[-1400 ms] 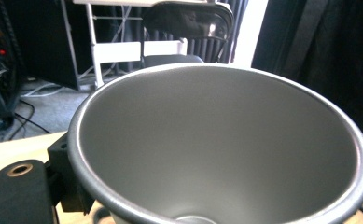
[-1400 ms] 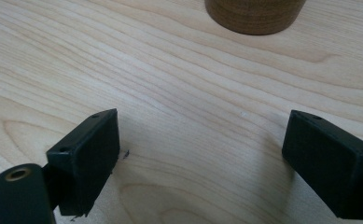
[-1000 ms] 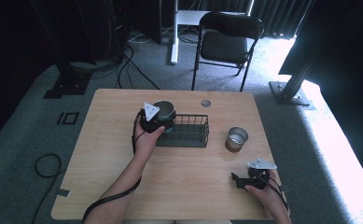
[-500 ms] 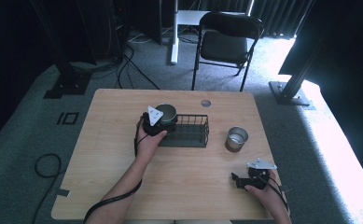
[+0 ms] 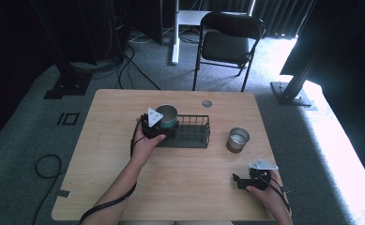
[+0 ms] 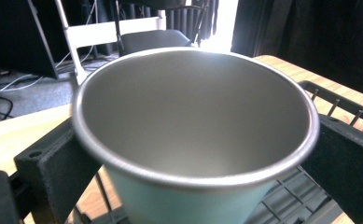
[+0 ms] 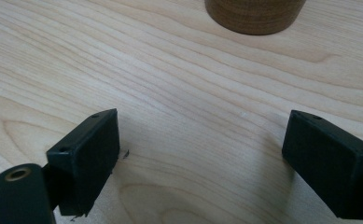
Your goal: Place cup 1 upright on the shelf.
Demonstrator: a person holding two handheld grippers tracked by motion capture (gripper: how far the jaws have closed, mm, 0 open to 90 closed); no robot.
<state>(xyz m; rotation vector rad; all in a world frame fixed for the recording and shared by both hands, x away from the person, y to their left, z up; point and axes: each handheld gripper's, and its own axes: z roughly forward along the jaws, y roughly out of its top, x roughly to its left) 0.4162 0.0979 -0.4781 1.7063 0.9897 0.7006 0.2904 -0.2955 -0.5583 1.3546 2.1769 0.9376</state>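
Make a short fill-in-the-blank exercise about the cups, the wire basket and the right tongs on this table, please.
1. The teal cup stands at the left end of the black wire ____.
2. In the high view, the second cup stands on the table, to the ____ of the basket.
3. The right tongs rest on the table with their jaws ____ and nothing between them.

Missing words: basket; right; open.
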